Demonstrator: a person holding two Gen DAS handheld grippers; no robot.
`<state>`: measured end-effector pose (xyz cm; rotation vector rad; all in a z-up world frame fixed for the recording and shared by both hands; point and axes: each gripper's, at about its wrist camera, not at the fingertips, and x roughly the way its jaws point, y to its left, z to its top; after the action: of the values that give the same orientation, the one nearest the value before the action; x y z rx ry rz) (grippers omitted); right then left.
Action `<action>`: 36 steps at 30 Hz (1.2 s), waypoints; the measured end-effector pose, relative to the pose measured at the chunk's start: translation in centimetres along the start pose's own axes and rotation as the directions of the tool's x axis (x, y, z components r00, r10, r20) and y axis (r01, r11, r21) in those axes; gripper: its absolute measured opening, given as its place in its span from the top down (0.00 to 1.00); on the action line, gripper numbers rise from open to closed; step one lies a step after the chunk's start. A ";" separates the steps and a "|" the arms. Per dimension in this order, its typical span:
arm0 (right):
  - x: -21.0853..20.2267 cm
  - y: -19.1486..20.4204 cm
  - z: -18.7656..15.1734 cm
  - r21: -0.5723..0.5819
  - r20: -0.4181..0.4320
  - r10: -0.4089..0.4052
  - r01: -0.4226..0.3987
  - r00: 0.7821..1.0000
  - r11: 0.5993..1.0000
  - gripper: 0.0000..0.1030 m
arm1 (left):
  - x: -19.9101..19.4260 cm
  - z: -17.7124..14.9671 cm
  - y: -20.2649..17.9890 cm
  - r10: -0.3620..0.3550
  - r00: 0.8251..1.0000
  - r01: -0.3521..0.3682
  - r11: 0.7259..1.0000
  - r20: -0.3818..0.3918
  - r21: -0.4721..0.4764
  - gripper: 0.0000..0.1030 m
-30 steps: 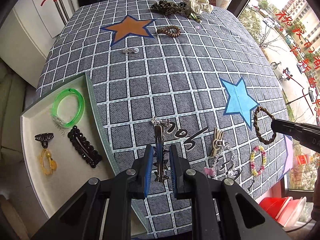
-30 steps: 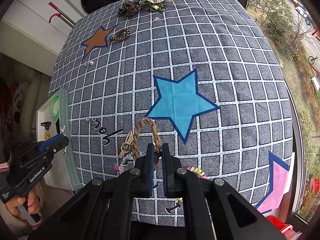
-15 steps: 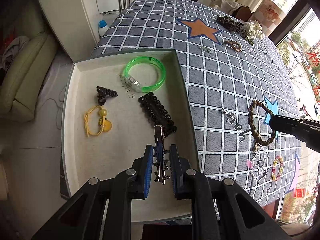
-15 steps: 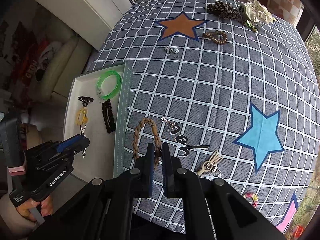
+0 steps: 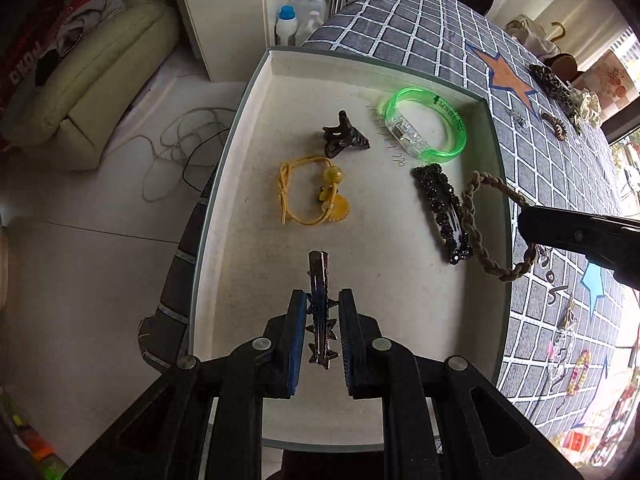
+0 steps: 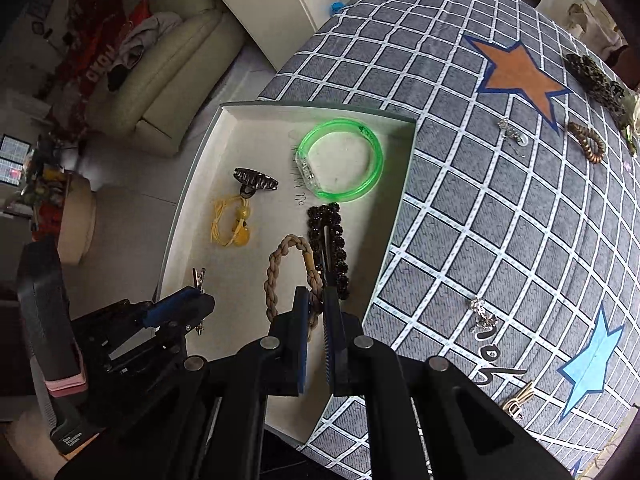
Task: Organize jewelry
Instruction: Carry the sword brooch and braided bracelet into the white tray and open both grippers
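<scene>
A white tray (image 5: 240, 184) sits at the left edge of the checked table and also shows in the right wrist view (image 6: 192, 184). My left gripper (image 5: 319, 306) is shut on a metal star hair clip (image 5: 319, 292), held over the tray's near part. My right gripper (image 6: 316, 300) is shut on a braided brown bracelet (image 6: 276, 268), held over the tray beside the black beaded clip (image 6: 330, 248). The bracelet also shows in the left wrist view (image 5: 476, 232). The tray holds a green bangle (image 5: 424, 130), a dark claw clip (image 5: 344, 138) and a yellow hair tie (image 5: 308, 194).
On the checked cloth lie a small silver piece (image 6: 482, 318), a gold clip (image 6: 518, 398), a brown coil tie (image 6: 586, 142), a silver earring (image 6: 512, 132) and dark scrunchies (image 6: 596, 76). A sofa (image 6: 168, 64) and floor cables (image 5: 180, 148) lie left of the table.
Both grippers have moved left from over the table to over the tray, each carrying its item. The tray now fills the middle of both views.
</scene>
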<state>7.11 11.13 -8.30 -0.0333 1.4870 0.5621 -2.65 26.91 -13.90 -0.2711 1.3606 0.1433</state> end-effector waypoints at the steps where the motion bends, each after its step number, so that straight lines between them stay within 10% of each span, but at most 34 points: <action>1: 0.6 0.4 0.4 -0.008 -0.010 0.001 -0.001 1.000 1.000 0.93 | 0.2 0.0 0.2 0.002 1.000 -0.002 1.000 -0.003 -0.008 0.77; 36: 9.0 2.8 7.0 -0.021 -0.122 -0.031 0.028 0.992 0.999 0.91 | 3.1 3.2 0.4 0.105 0.994 -0.105 0.994 -0.009 -0.024 0.77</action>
<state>12.39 19.11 -15.10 -0.1059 1.5975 0.5585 0.90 28.03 -16.37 -0.2210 1.3823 0.2467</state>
